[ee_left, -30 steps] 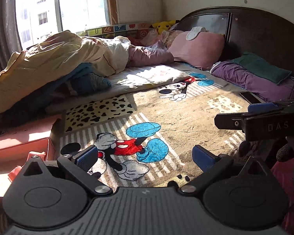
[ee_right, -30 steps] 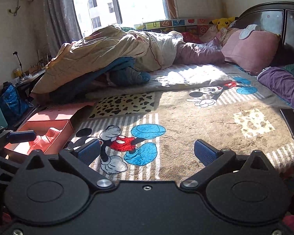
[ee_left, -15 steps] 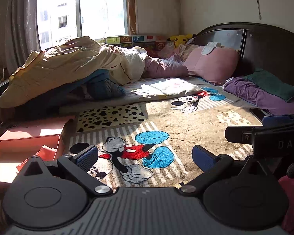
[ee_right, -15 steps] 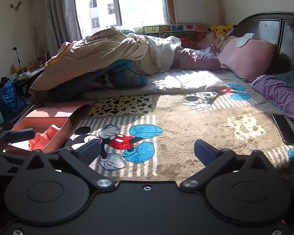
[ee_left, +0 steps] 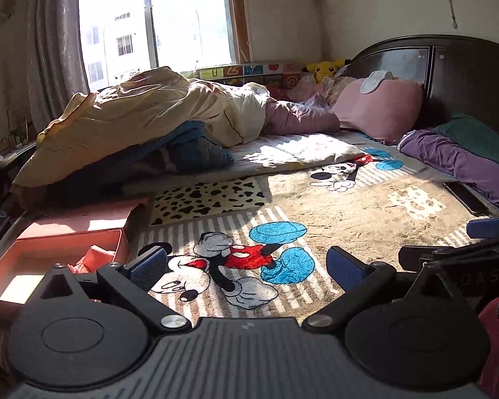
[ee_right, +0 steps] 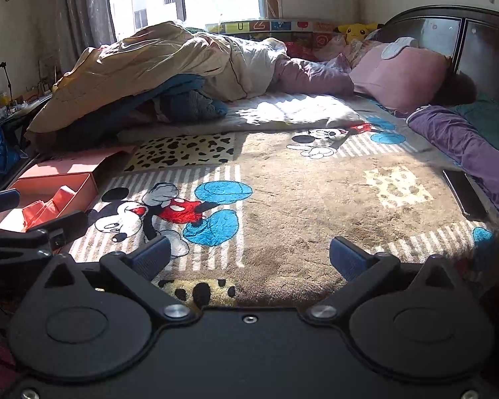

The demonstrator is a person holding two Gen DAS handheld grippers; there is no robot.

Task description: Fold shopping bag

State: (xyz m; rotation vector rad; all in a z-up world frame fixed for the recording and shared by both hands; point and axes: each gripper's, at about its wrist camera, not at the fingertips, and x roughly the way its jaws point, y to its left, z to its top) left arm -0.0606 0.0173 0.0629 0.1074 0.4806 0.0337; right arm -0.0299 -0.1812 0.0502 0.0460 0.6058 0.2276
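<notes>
Left wrist view is showing the left tool (ee_left: 246, 266) hanging spread and empty over the cartoon-mouse blanket (ee_left: 316, 226). Right tool (ee_right: 248, 254) is also gaping wide, gripping nothing. Folded orange shopping bag (ee_right: 46, 204) is lying in the orange box (ee_right: 83, 183) at the bed's left edge; the blanket's middle is lying bare.

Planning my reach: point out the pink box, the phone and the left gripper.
pink box (ee_left: 55, 254), left wrist view, its near wall.
phone (ee_right: 464, 194), right wrist view, middle of its dark screen.
left gripper (ee_left: 246, 266), left wrist view, midway between its open fingertips.
</notes>
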